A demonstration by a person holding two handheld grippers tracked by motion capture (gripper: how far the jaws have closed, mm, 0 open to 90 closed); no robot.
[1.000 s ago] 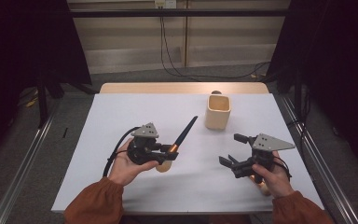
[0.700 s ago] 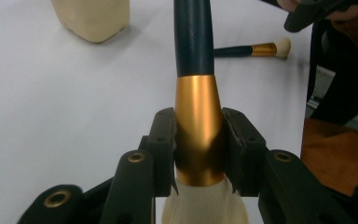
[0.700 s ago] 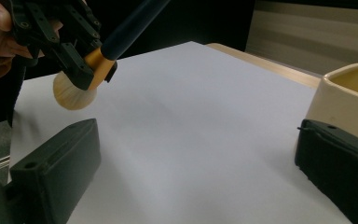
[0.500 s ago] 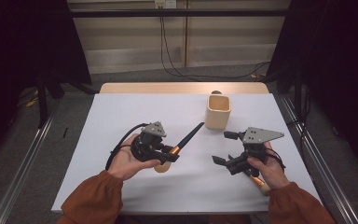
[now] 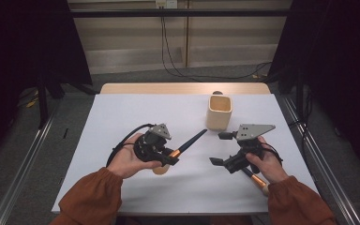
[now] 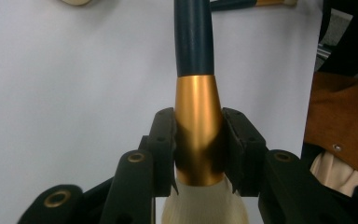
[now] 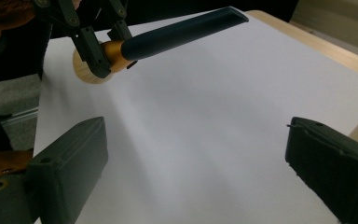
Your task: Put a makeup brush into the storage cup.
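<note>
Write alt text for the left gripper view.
The left tongs are clamped on the gold ferrule of a makeup brush, whose dark handle points away over the white table; its pale bristles show below the jaws. An orange sleeve sits at right.

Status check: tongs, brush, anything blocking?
Left tongs clamped on brush ferrule. Right tongs open, empty, just narrowing slightly. Second brush under right hand. Cup path unobstructed.
</note>
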